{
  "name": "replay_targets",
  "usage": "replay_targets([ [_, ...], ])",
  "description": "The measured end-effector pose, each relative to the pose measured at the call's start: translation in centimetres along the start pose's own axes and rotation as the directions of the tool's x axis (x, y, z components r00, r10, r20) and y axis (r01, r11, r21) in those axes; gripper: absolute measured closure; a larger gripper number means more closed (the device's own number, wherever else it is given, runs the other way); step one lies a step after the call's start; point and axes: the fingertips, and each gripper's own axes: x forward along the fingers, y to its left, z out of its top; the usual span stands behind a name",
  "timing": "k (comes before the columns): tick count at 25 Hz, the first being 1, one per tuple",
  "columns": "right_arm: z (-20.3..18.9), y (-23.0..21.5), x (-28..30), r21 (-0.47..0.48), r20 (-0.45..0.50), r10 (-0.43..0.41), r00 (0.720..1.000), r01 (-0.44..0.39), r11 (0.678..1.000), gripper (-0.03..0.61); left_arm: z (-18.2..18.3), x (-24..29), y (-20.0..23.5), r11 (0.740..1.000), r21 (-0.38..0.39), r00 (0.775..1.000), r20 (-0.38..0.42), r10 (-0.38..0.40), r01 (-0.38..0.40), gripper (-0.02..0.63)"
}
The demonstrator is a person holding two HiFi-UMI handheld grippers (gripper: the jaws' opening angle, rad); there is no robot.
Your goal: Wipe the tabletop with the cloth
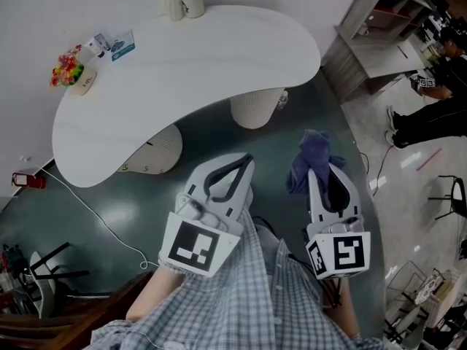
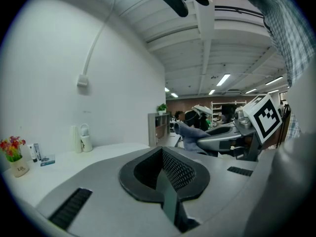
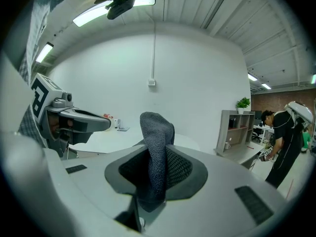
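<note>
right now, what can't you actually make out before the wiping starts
- Small boxes on the tabletop: print too small, head view.
- Cloth: its lower end is hidden between the jaws of the right gripper, right gripper view.
- Two bases: tops hidden under the tabletop, head view.
- Any dirt on the tabletop: too small to tell.

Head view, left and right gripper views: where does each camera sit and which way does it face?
Head view: on the person's head, facing steeply down at the curved white tabletop, left gripper, right gripper and checked shirt.
Left gripper view: on the left gripper, looking along its shut, empty jaws toward the tabletop; shirt at top right.
Right gripper view: on the right gripper, looking along jaws shut on the blue-grey terry cloth; shirt at top left.
Shared: each gripper view shows the other gripper; all three show the cloth.
</note>
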Motion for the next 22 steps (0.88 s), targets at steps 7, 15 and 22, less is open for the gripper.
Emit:
replay_targets([
  [7, 0.2, -1.9, 3.7, -0.002, -0.022, -0.014, 1.000, 0.014, 1.000, 0.495, 0.0, 3.7, 2.9, 1.000, -0.021, 1.000, 0.006, -0.012, 0.012, 0.609],
  [15, 1.9, -4.3, 9.8, -0.010, -0.034, 0.002, 0.999, -0.003, 1.000, 0.495, 1.4, 8.6, 7.6, 1.000, -0.015, 1.000, 0.008, -0.008, 0.008, 0.609],
  [22, 2.7, -6.3, 15.5, -0.001, -0.054, 0.016, 0.998, -0.016, 1.000, 0.495, 2.1, 12.3, 11.9, 1.000, -0.008, 1.000, -0.015, 0.004, -0.004, 0.609],
])
